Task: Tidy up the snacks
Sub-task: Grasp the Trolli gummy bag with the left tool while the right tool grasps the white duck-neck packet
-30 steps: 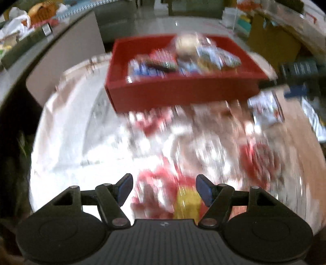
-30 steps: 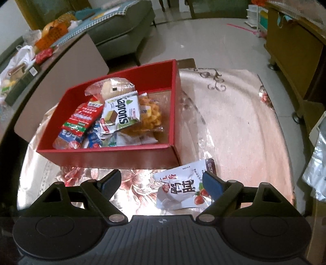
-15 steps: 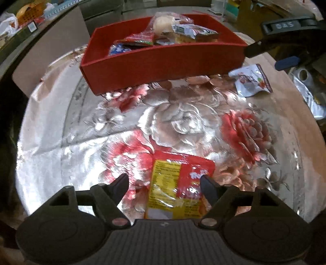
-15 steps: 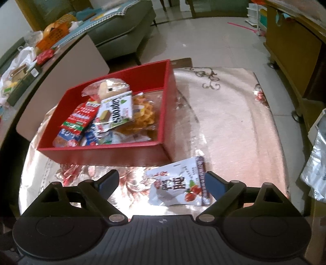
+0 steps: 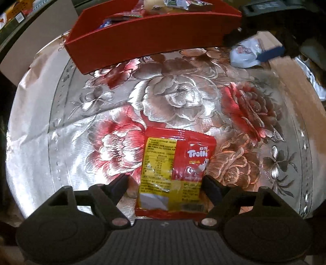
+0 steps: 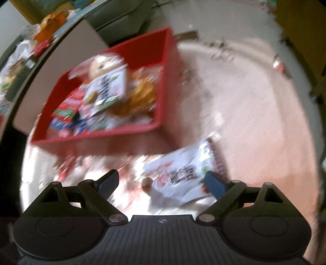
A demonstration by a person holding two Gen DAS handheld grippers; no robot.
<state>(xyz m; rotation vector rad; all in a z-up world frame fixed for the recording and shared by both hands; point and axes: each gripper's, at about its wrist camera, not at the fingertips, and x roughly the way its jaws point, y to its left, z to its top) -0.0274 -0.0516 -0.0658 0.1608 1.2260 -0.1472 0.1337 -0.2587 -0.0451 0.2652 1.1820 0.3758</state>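
A red and yellow Trolli packet (image 5: 175,171) lies flat on the flowered tablecloth. My left gripper (image 5: 165,182) hangs just over its near half, jaws opening, one finger on each side and neither pad pressing. A red box (image 5: 150,34) with several snacks stands at the far side of the table. In the blurred right wrist view the same red box (image 6: 126,132) is at the left, and a white packet with red fruit print (image 6: 183,173) lies by its near right corner. My right gripper (image 6: 161,181) stands open over that white packet, not touching it.
The white packet (image 5: 244,54) and the other gripper's blue-tipped finger (image 5: 271,54) show at the top right of the left wrist view. A grey sofa (image 6: 122,18) and a cluttered side table (image 6: 26,51) lie beyond the table. The table edge curves along the left.
My left gripper sank toward the Trolli packet and its jaws spread wider around it. My right gripper dropped closer to the white packet, which now fills more of its view.
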